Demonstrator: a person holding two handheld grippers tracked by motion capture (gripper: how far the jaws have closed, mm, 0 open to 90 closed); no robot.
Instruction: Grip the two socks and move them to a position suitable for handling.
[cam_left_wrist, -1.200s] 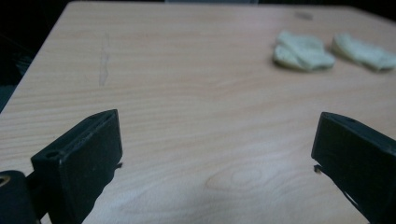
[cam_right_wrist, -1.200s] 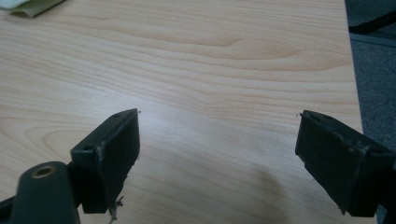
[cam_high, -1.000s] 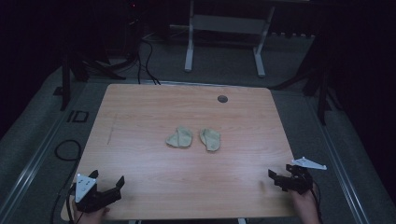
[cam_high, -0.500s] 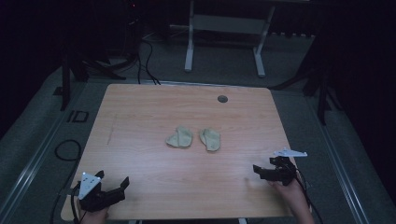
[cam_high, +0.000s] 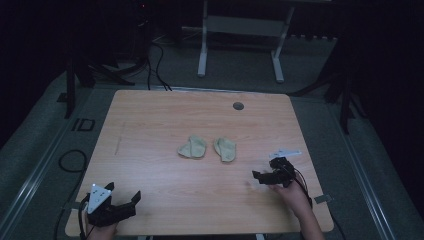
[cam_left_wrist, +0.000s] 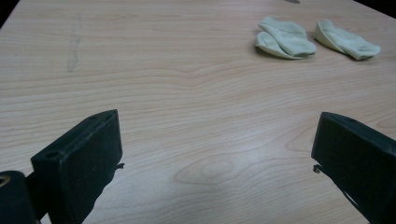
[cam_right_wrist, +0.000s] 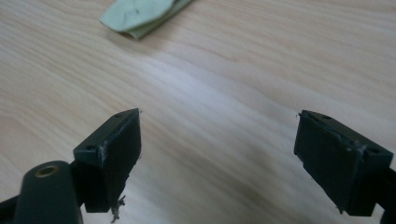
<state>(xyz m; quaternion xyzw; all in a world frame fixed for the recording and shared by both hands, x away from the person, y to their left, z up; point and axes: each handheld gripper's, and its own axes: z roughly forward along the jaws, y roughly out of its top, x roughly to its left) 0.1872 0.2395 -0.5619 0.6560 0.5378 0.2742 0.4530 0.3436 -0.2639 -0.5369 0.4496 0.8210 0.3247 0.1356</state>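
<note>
At the middle of the wooden table (cam_high: 150, 125) two pale green socks (cam_high: 193, 147) (cam_high: 225, 149) lay side by side, apart; the right gripper (cam_high: 267, 176) hovered near them, jaws spread wide and empty; the left gripper (cam_high: 125, 202) sat at the near corner, likewise agape.

White letters "ID" on the grey floor (cam_high: 30, 165) left of the table (cam_high: 150, 115).

right claw (cam_right_wrist: 217, 154): jaws wide apart, holding nothing; pale green sock (cam_right_wrist: 140, 13): far, top edge; wooden table (cam_right_wrist: 233, 70)
</note>
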